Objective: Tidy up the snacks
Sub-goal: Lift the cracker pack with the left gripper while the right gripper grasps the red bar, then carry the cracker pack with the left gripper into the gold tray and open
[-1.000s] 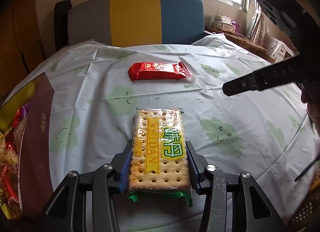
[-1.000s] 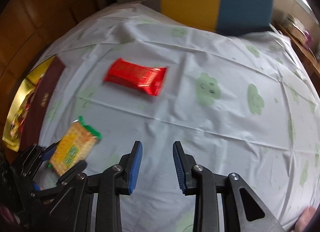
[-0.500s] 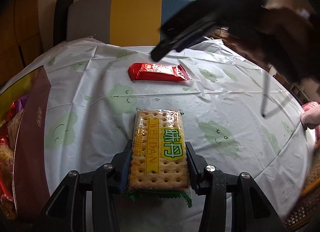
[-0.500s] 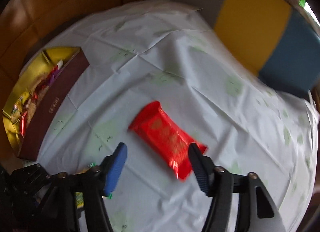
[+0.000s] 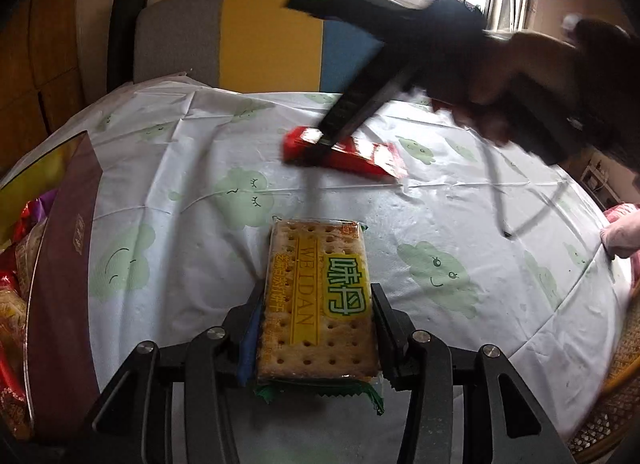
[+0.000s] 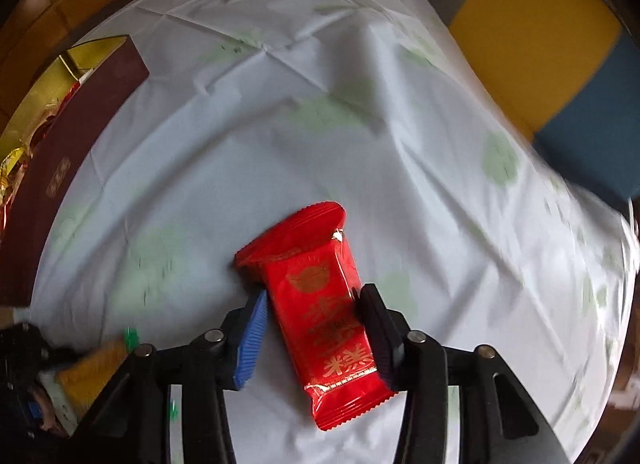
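Note:
My left gripper (image 5: 316,328) is shut on a clear-wrapped cracker pack (image 5: 318,300) with a yellow WEIDAN label, held just above the table. My right gripper (image 6: 314,314) is open, its jaws on either side of a red snack packet (image 6: 324,308) that lies on the tablecloth; a small gap shows beside the blue left pad (image 6: 252,338). In the left wrist view the right gripper (image 5: 324,142) comes down onto the red packet (image 5: 360,156). The cracker pack also shows at the lower left of the right wrist view (image 6: 90,374).
A maroon and gold box (image 5: 60,264) with several wrapped snacks stands at the table's left edge; it also shows in the right wrist view (image 6: 68,136). A white tablecloth (image 5: 460,232) with green clouds covers the round table. A grey, yellow and blue chair back (image 5: 248,32) stands behind it.
My right gripper swept in from the right and came down over the red packet, opening wider until its jaws stood on either side of it. My left gripper kept hold of the cracker pack.

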Tool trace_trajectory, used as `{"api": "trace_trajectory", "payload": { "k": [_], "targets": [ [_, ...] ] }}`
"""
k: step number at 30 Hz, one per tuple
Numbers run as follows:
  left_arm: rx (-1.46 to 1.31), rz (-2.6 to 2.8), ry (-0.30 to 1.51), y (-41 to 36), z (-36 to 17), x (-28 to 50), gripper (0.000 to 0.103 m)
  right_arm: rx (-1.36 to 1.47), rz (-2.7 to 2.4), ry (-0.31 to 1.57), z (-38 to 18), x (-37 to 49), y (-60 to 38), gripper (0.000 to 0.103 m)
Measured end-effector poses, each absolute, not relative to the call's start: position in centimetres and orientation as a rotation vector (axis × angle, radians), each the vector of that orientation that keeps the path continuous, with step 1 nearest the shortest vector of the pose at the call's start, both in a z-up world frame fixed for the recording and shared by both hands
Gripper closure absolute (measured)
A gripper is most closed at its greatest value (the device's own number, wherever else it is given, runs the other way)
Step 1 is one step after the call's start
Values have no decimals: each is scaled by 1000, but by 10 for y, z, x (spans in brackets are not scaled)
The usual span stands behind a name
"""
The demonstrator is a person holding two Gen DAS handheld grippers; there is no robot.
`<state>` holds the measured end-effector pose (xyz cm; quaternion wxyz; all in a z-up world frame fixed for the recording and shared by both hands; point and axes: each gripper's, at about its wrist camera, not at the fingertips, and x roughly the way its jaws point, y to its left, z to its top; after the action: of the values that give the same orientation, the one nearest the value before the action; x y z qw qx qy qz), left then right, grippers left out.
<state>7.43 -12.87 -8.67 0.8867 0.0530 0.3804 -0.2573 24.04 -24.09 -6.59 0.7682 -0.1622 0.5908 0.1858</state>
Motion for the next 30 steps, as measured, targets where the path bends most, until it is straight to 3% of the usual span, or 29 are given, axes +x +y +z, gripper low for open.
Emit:
{"api": "trace_trajectory", "payload": {
  "k": [9, 13, 20, 30],
  "targets": [
    [129, -517, 790, -132, -86, 74, 55, -64, 226, 1357, -66, 135, -296, 55],
    [143, -504, 794, -134, -86, 74, 55, 14, 195, 1283, -70, 101, -303, 52],
    [155, -479, 805, -138, -85, 72, 55, 11, 187, 1261, -76, 100, -303, 46],
    [153, -465, 866, -135, -79, 70, 56, -39, 202, 1253, -78, 109, -294, 45]
  ]
}}
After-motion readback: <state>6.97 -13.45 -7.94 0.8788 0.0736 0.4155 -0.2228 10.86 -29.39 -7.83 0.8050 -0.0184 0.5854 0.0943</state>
